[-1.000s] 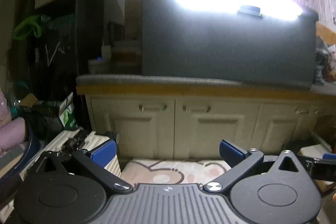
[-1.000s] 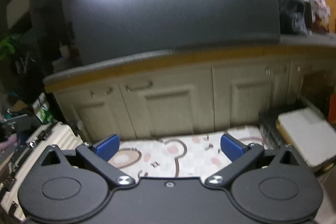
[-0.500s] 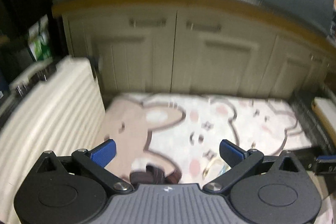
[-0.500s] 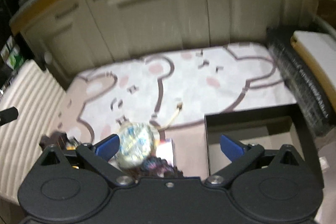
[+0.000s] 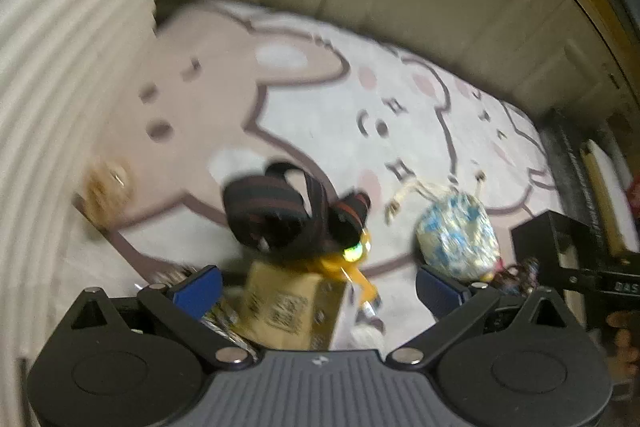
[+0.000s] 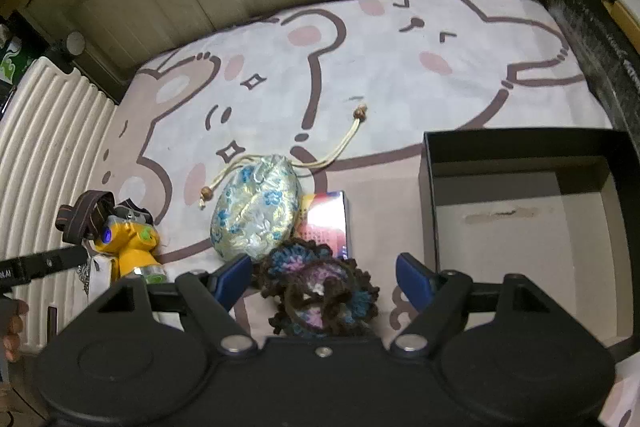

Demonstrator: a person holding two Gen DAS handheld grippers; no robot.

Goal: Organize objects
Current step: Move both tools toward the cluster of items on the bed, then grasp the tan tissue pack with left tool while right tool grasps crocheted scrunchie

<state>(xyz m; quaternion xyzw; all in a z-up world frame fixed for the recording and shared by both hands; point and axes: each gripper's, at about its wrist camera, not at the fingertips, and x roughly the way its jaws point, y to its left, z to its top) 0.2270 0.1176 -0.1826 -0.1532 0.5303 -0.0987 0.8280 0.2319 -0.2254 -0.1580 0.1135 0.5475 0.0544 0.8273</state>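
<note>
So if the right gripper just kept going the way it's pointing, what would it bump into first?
Most likely the crocheted piece: it lies between the closing jaws of the right gripper, not yet pinched. Depth is hard to judge, but nothing else seems nearer.

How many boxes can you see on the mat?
3: an open black box at the right, a small shiny box beside the pouch, a tan carton under the headlamp. Others may be hidden.

We look steeply down from both wrists, close over the bear-print mat [image 6: 400, 75]. The left view sits left of the flowered pouch [image 5: 456, 231], the right view just behind it; both share it.
</note>
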